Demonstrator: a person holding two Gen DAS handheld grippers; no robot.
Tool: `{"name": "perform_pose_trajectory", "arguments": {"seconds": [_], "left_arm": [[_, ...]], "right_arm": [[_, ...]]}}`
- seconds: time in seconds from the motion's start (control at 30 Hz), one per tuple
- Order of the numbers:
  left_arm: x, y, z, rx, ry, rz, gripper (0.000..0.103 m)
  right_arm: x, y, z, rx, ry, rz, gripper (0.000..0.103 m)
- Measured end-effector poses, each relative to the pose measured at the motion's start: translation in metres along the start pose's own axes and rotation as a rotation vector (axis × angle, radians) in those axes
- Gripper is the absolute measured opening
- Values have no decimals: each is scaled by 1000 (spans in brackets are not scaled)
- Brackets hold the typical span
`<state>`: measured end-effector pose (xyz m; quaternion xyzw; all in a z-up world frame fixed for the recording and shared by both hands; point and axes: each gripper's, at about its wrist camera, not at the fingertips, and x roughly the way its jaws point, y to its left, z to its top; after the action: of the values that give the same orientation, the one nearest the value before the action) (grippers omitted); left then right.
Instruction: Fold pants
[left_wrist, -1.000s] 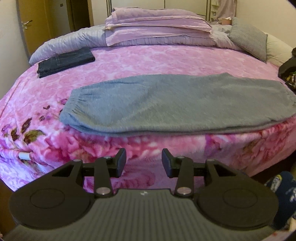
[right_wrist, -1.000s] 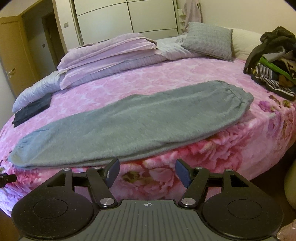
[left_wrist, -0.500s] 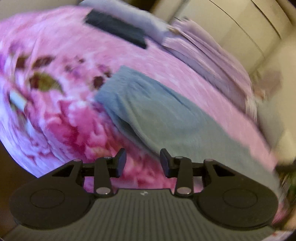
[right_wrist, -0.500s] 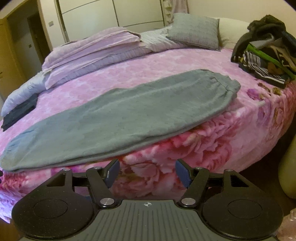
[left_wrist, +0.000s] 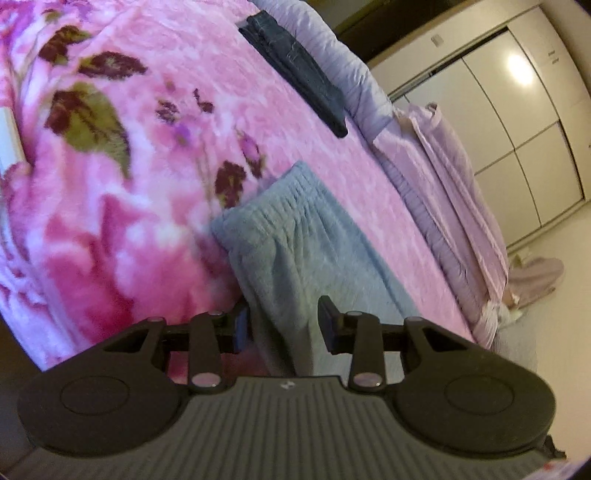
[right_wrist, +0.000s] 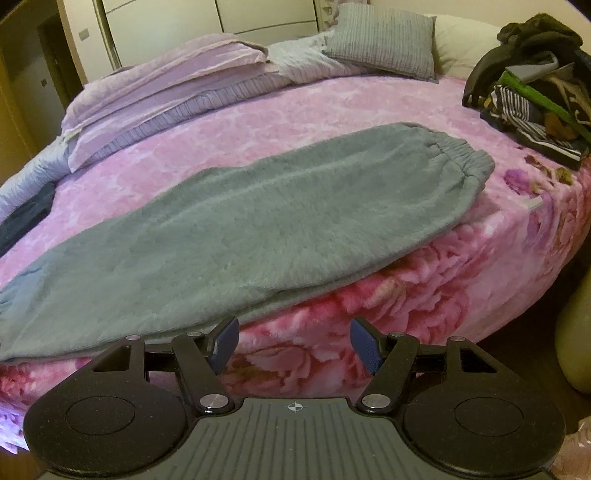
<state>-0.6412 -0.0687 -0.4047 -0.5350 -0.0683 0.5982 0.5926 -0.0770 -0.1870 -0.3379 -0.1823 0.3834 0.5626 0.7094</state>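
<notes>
Grey fleece pants (right_wrist: 258, 221) lie flat and lengthwise across the pink flowered blanket (right_wrist: 406, 306), near the bed's front edge. Their elastic waistband is at the right and a cuff at the far left. In the left wrist view the picture is rolled, and the gathered cuff end of the pants (left_wrist: 295, 251) lies close in front. My left gripper (left_wrist: 284, 325) has its jaws partly apart with the pants' edge between them, and the pads do not visibly press on it. My right gripper (right_wrist: 293, 345) is open and holds nothing, just below the pants' near edge over the bed's side.
Folded dark jeans (left_wrist: 295, 70) lie at the bed's far left. Stacked lilac bedding (right_wrist: 166, 85) and a grey pillow (right_wrist: 384, 40) sit at the back. A heap of clothes (right_wrist: 535, 92) is at the right. White wardrobe doors (left_wrist: 517, 110) stand behind the bed.
The left gripper has rolled and dropped in close to the cuff end of the pants, which now sits between its jaws. The right gripper has edged nearer to the bed's edge.
</notes>
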Motion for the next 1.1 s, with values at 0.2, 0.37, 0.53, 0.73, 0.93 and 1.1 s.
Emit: {"name": "perform_pose_trajectory", "arguments": {"seconds": [0.2,0.37,0.53,0.73,0.93,1.1], "left_arm": [[7,-29,-3,253,-22,111,11],[2,-86,-11,531,-80,205,9],[-3,-173,-42,899,-167,180,8],[-3,-268,-142,1290,-131,-50,8],[59,-258,-267,1512,188,-98,16],[39,-246,-253,1404,215,-174,31]], "right_arm": [[18,1,15,0,5,9,64],[25,-11,25,1,-7,-13,64],[22,-39,29,56,-31,-34,64],[12,-74,29,148,-62,-56,64],[10,-89,25,222,-69,-31,64],[16,-67,25,215,-90,90,64]]}}
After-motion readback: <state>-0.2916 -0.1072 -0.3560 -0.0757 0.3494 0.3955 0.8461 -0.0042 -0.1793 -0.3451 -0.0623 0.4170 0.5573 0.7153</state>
